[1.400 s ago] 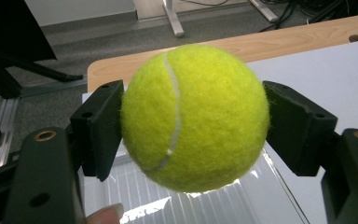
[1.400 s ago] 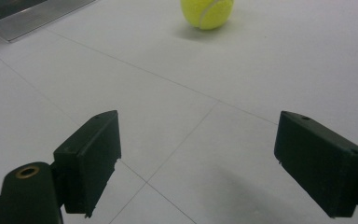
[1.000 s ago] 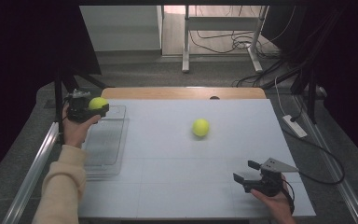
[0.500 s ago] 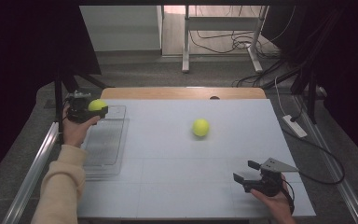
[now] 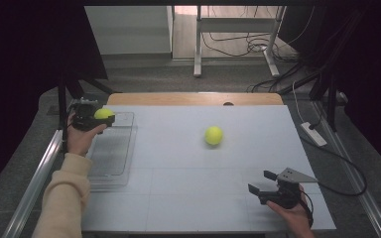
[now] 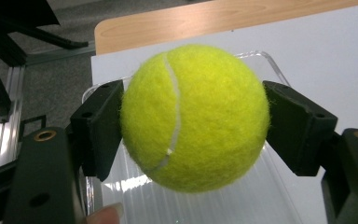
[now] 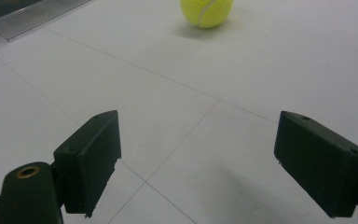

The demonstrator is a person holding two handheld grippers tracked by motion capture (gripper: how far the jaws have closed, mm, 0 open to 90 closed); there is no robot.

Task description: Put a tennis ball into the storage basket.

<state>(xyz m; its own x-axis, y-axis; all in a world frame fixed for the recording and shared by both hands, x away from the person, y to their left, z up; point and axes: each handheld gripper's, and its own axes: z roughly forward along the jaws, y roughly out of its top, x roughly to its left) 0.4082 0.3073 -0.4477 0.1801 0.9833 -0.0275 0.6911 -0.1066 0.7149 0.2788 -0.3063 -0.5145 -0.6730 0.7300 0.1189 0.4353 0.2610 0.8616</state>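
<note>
From above I see the flat white table top [image 5: 178, 163], matt and crossed by thin seams, with a rectangular clear plastic tray [image 5: 110, 163], ribbed on its floor, lying along its left edge. My left gripper [image 5: 98, 119] hangs over the tray's far end with its blocky black jaws clamped on a round, fuzzy yellow tennis ball [image 6: 193, 116] with a curved white seam. A second tennis ball [image 5: 213, 135] lies on the bare table near the middle, well apart from my right gripper [image 5: 261, 182], whose jaws gape wide with nothing between them at the near right corner.
</note>
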